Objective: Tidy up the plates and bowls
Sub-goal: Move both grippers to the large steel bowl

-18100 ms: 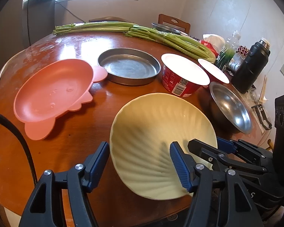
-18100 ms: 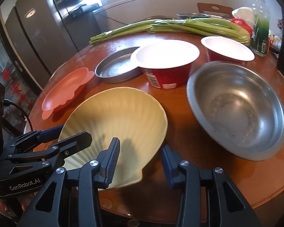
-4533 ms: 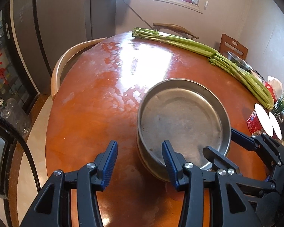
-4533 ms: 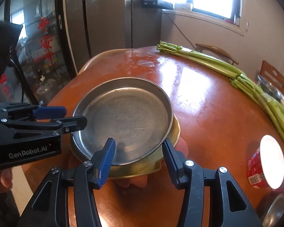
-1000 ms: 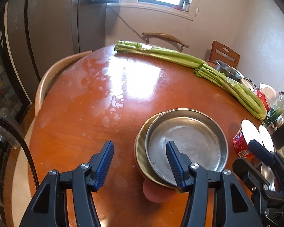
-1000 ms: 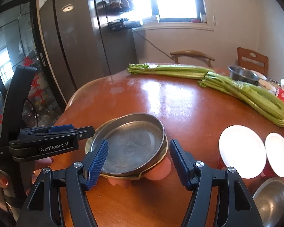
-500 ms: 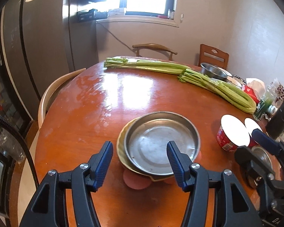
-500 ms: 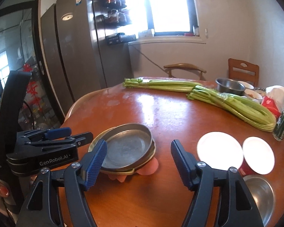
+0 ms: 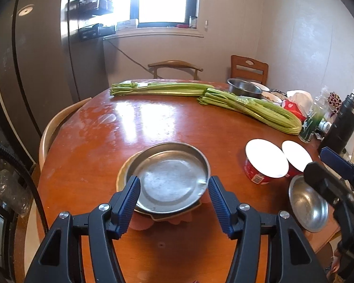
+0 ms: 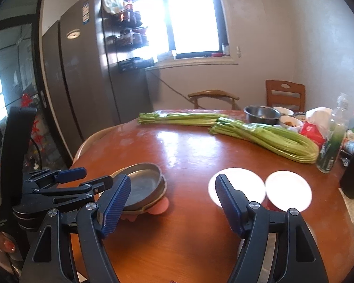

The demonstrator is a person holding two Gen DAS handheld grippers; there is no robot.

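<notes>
next, reach for the steel bowl (image 9: 308, 206) at the worktop (image 9: 177, 122) edge, right of the stacked metal pan (image 9: 168, 179). right tool (image 10: 173, 204) opening, empty; left tool (image 9: 173, 202) apart, empty. grip rim squarely, lift level, nest gently on stack.

Open: bare table (image 9: 153, 127) between stack (image 9: 167, 179) and celery (image 9: 247, 106).
Right: cups (image 9: 264, 160), bowl (image 9: 306, 202) (close together).
Far right: flask (image 9: 344, 122), bottle (image 10: 330, 139).
</notes>
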